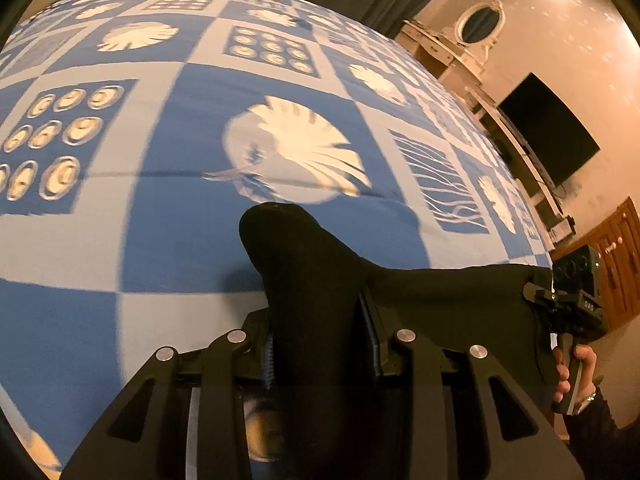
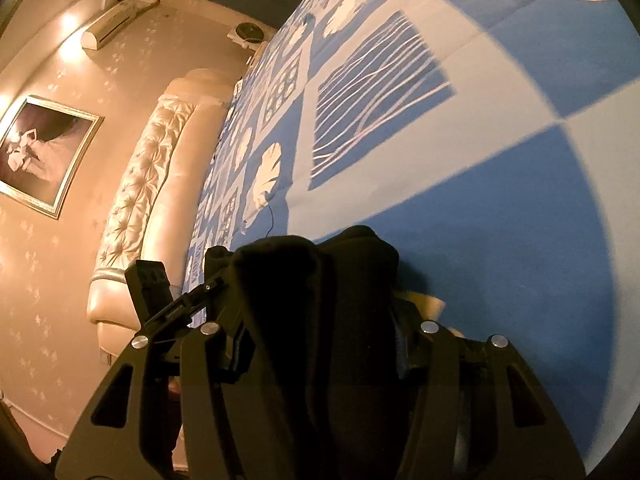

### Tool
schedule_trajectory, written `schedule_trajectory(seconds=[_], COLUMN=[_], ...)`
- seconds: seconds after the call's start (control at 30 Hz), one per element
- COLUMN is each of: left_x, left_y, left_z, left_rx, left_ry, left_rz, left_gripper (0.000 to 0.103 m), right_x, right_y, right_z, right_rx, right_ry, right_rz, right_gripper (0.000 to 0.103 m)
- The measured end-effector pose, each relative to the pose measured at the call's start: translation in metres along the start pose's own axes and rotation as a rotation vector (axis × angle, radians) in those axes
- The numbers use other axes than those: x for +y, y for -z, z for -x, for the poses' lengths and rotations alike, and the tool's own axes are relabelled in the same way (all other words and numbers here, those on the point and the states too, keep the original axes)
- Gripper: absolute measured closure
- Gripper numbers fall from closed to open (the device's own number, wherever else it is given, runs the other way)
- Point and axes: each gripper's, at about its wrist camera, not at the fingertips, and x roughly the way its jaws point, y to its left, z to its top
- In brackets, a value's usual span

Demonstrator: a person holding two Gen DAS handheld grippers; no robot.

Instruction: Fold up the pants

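The black pants [image 1: 312, 280] are held up above a bed with a blue and white patterned cover [image 1: 168, 208]. My left gripper [image 1: 320, 344] is shut on a bunched fold of the pants, which rises between the fingers. The cloth stretches right to my right gripper [image 1: 568, 308], seen at the right edge, held by a hand. In the right wrist view my right gripper [image 2: 320, 344] is shut on a thick bunch of the pants [image 2: 320, 288], and the left gripper [image 2: 168, 304] shows at the left. The fingertips of both are hidden by cloth.
The bed cover [image 2: 480, 240] fills most of both views. A padded cream headboard [image 2: 152, 184] stands along one side. A black TV [image 1: 548, 128] and white furniture [image 1: 448, 52] stand past the bed's far edge, with a wooden cabinet [image 1: 624, 248] to the right.
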Motion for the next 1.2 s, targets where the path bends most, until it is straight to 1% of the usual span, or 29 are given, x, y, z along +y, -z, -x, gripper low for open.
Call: schedule_trajectory(seconds=[0.23,0.43,0.6,0.73,0.97,1.2], left_x=[0.039,0.058,0.072,0.083,0.099,0.107], left_y=[-0.016,-0.026,-0.033,-0.042,-0.059,-0.06], left_z=[0.013,0.019,0.021,0.02,0.017,0.016], left_rx=[-0.012,-0.02,-0.028,-0.031,-0.037,-0.043], left_ry=[-0.029,-0.053,-0.061,-0.059,-0.066,-0.048], left_rz=[0.043,0.047,0.057,0.084,0.08,0.093], left_gripper=[0.069,0.069,0.069,0.069,0.069,0.068], right_x=[0.02,0.03,0.038,0.044,0.05,0.054], right_y=[-0.009,-0.015,-0.021,-0.027,-0.037,-0.041], right_z=[-0.041,-0.065,-0.078,-0.09,-0.107,-0.113], right_rx=[0.031,0.045,0.055,0.059,0.064,0.062], right_ry=[-0.031,-0.055,-0.06,-0.067,-0.074,-0.078], right_rz=[0.006,0.003,0.008,0.008,0.01,0.008], right_gripper=[0.051,0.051,0.051,0.051,0.051,0.051])
